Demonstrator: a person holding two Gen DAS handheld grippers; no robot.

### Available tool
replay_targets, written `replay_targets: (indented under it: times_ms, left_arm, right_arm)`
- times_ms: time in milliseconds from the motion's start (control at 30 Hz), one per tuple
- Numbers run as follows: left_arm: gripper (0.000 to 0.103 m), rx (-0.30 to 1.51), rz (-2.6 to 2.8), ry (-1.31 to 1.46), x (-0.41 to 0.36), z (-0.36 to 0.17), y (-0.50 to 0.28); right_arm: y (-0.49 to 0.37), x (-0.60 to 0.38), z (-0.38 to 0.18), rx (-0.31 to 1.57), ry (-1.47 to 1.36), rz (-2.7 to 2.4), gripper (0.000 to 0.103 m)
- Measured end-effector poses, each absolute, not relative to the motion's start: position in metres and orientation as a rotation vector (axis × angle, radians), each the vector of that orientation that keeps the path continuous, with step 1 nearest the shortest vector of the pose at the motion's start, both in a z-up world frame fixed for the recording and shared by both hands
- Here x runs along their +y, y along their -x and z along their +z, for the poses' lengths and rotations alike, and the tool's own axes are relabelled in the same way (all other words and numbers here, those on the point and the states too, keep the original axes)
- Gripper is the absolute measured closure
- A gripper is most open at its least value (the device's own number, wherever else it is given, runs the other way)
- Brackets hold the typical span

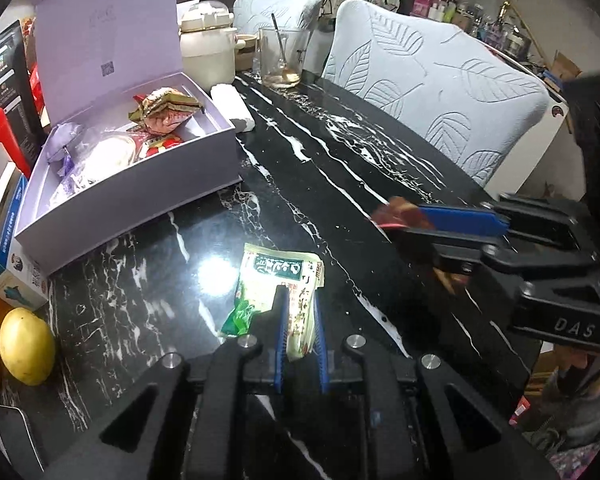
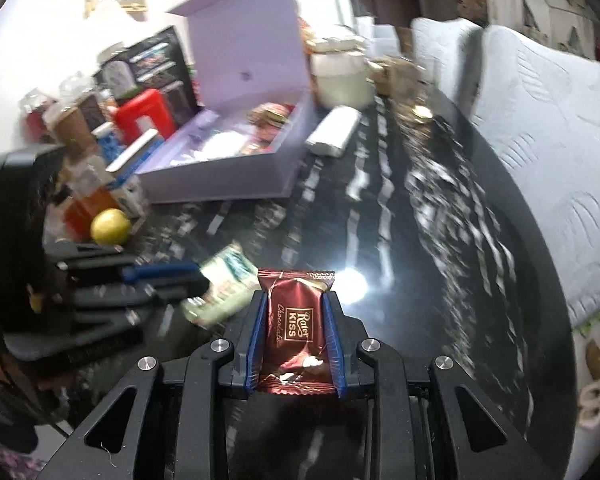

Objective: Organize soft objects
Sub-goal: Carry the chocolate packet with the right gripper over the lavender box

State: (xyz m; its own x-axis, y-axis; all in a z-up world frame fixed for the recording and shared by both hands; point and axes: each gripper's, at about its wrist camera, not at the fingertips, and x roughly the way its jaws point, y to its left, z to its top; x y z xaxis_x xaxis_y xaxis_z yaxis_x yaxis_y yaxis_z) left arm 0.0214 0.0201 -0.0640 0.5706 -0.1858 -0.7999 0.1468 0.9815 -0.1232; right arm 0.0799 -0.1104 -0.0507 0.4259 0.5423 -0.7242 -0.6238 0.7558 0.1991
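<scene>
We found both grippers clamped on snack packets above the black marble-patterned table (image 1: 308, 168), and we took the open lilac cardboard box (image 1: 132, 196) as our landmark.

The left gripper (image 1: 300, 312) had its blue-padded jaws drawn narrow on the lower end of a pale green and white printed snack packet (image 1: 276, 276). That packet hung tilted in front of the box, on the near side of it, well apart from its front wall. From the right wrist view we saw the same packet (image 2: 224, 284) blurred, beside the black fingers holding it.

The right gripper (image 2: 296, 320) held a dark red foil chocolate packet (image 2: 292, 320) lengthwise between its jaws, the pads pressing on both long edges and the crimped top edge standing clear above the fingertips. In the left wrist view that gripper (image 1: 412, 236) was to the right of the box, well apart from it, with the red wrapper (image 1: 396, 212) poking out past its tip.

Inside the box we saw several soft things already lying: a lilac drawstring pouch (image 1: 62, 138) at its left end, a clear plastic bag with something white in it (image 1: 108, 156) next to that, and red and green wrapped snacks (image 1: 164, 112) towards its right end. The lid (image 1: 108, 40) stood upright behind them.

A yellow lemon (image 1: 27, 346) lay on the table in front of the box's left corner. A white rolled cloth (image 1: 232, 106) lay just beside the box's right wall.
</scene>
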Motion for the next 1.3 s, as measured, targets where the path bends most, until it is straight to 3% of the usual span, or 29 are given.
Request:
replay_targets:
  times_ms: [500,1000,1300]
  left_arm:
    - [0.091,0.831,-0.148,0.106,0.067,-0.037,-0.013]
    - [0.091,0.64,-0.001,0.114,0.135,0.023,-0.076]
    - [0.091,0.689,0.122,0.186,0.17,0.001,-0.123]
  right_arm:
    - [-0.085,-0.031,-0.031,0.862,0.164,0.987,0.076]
    - [-0.156,0.041,0.037,0.725,0.237,1.044,0.076]
    - [-0.207,0.072,0.039,0.726,0.257,1.013,0.073]
